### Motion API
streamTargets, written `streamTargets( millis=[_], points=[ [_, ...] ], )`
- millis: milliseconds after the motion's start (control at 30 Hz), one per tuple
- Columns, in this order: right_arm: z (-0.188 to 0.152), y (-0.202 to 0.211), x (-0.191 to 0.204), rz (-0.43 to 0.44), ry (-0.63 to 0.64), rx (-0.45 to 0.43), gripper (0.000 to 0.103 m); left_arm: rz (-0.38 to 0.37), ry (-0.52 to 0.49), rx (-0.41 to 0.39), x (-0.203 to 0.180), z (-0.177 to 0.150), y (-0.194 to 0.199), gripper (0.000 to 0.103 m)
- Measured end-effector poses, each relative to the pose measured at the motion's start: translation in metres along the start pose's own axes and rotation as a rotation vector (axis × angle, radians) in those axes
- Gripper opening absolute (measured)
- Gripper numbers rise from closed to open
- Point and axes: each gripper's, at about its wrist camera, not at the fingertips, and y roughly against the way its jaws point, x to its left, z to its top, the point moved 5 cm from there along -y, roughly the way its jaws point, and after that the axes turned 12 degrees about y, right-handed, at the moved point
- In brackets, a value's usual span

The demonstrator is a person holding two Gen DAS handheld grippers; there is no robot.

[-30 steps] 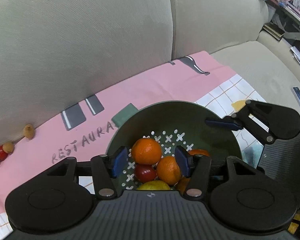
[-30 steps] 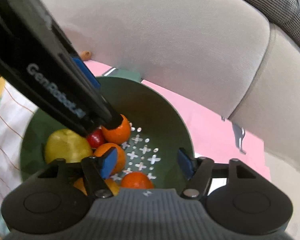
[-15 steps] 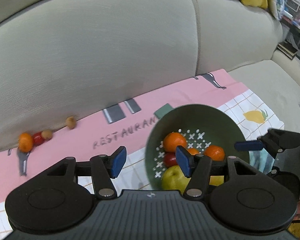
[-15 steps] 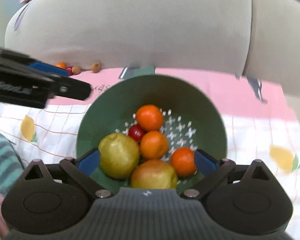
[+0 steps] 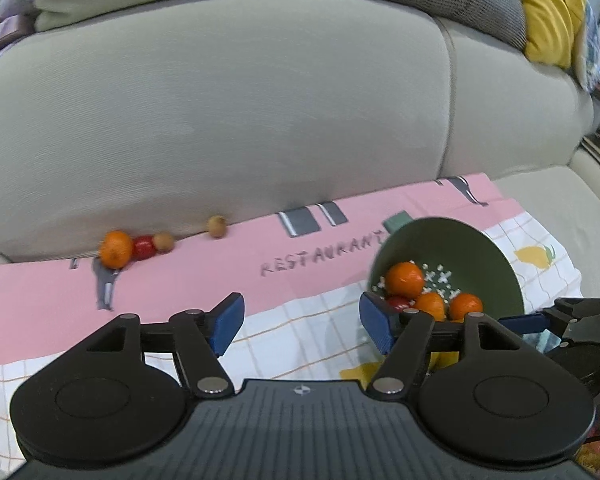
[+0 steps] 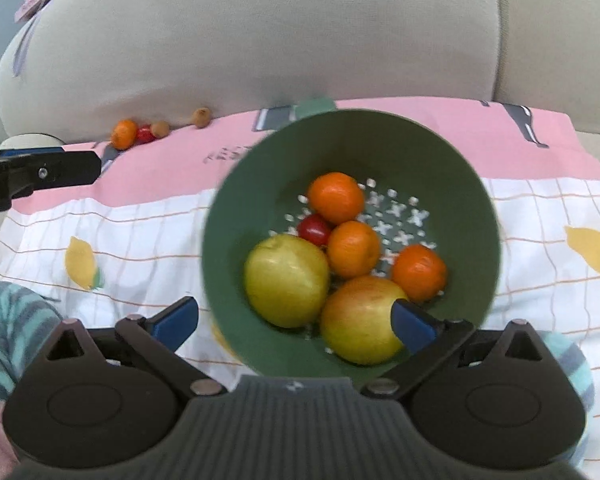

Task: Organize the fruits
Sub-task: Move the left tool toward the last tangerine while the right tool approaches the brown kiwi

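Note:
A green colander (image 6: 380,136) (image 5: 460,240) sits on the cloth and holds three oranges (image 6: 335,197), a red cherry tomato (image 6: 314,229), a yellow-green apple (image 6: 286,280) and a red-yellow apple (image 6: 360,316). My right gripper (image 6: 296,318) is open at its near rim, its right finger over the rim. My left gripper (image 5: 302,322) is open and empty, left of the colander above the cloth. An orange (image 5: 117,249), a red tomato (image 5: 143,247) and two small brown fruits (image 5: 216,226) lie along the sofa back.
A pink and white checked cloth (image 5: 204,280) with lemon prints covers the beige sofa seat. The sofa backrest (image 5: 260,100) rises just behind the fruits. A yellow cushion (image 5: 548,8) is at the far right. Striped teal fabric (image 6: 8,320) lies at the near left.
Both grippers have pulled back from inside the colander. The left one moved left and up, leaving an orange in the colander. The loose fruits by the backrest came into view.

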Motion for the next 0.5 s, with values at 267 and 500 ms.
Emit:
streamTargets(
  millis=[267,500],
  points=[
    [0.029,0.002,0.032,-0.019,0.089,-0.038,0.099,0.106,0.109,-0.137,0.047,0.011,0.015,0.078],
    [0.07,0.005,0.058,-0.053,0.177,-0.141,0.099,0.174,0.168,-0.213,0.083,0.025,0.02,0.078]
  ],
)
